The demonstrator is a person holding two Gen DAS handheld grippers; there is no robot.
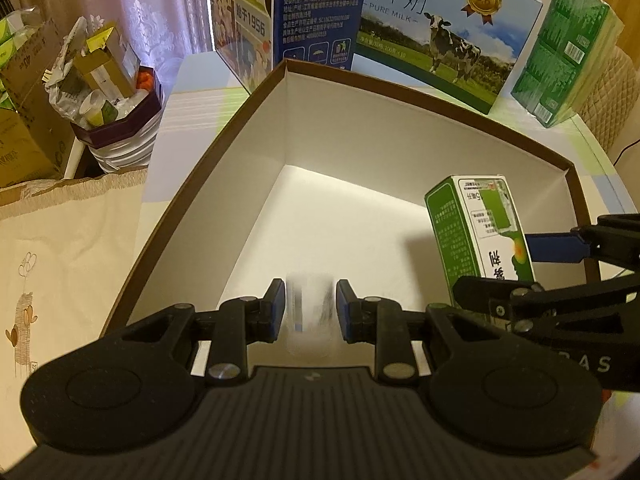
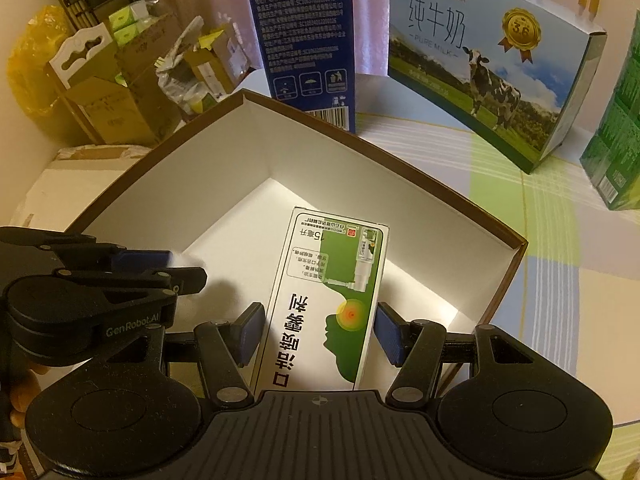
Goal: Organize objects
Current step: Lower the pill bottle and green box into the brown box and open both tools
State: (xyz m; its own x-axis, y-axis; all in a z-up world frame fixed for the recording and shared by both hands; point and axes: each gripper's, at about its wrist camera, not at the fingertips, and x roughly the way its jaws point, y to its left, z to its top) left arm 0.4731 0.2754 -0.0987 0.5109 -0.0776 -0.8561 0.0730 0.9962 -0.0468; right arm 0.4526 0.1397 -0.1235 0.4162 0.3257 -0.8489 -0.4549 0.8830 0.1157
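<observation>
Over the brown-rimmed white box, the right claw is pinching a light, crushable oral-spray carton by its long sides, while the left claw is gripping a blurred, slippery-looking clear container.

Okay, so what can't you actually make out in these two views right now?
- Clear item between the left gripper's fingers: motion-blurred in the left view; contact unclear.
- Green-and-white carton's lower end: hidden behind the right gripper body.
- Brown-rimmed box near wall: covered by both grippers.
</observation>
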